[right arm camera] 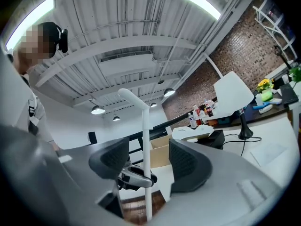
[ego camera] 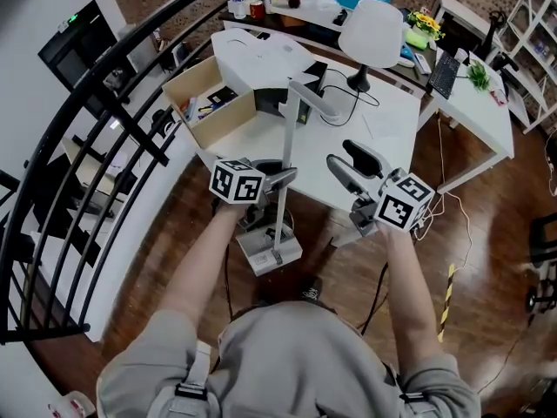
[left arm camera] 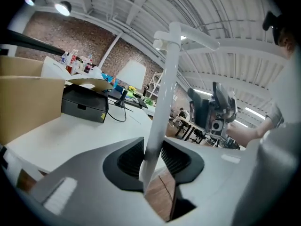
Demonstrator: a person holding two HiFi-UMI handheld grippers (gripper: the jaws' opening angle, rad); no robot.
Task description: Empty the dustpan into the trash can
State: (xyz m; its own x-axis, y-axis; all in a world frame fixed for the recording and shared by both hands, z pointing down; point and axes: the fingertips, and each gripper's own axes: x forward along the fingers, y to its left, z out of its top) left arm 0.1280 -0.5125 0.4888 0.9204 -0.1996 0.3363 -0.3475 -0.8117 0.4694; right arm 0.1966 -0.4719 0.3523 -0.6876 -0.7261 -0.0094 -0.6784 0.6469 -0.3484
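A white long-handled dustpan stands upright between my hands, its grey pan (ego camera: 268, 252) on the wood floor and its pole handle (ego camera: 289, 138) rising to a bent grip. My left gripper (ego camera: 280, 179) is shut on the pole low down; in the left gripper view the handle (left arm camera: 164, 93) runs up between the pads of that gripper (left arm camera: 153, 161), both of which touch it. My right gripper (ego camera: 352, 168) is held to the right of the pole with its jaws wide open. In the right gripper view the pole (right arm camera: 146, 140) stands beyond that gripper (right arm camera: 148, 161), untouched.
A white table (ego camera: 383, 120) lies just ahead with an open cardboard box (ego camera: 204, 103), a black box (ego camera: 278, 103), a white lamp (ego camera: 370, 33) and cables. A black railing (ego camera: 87, 172) curves along the left. Another white desk (ego camera: 474, 103) stands at the right.
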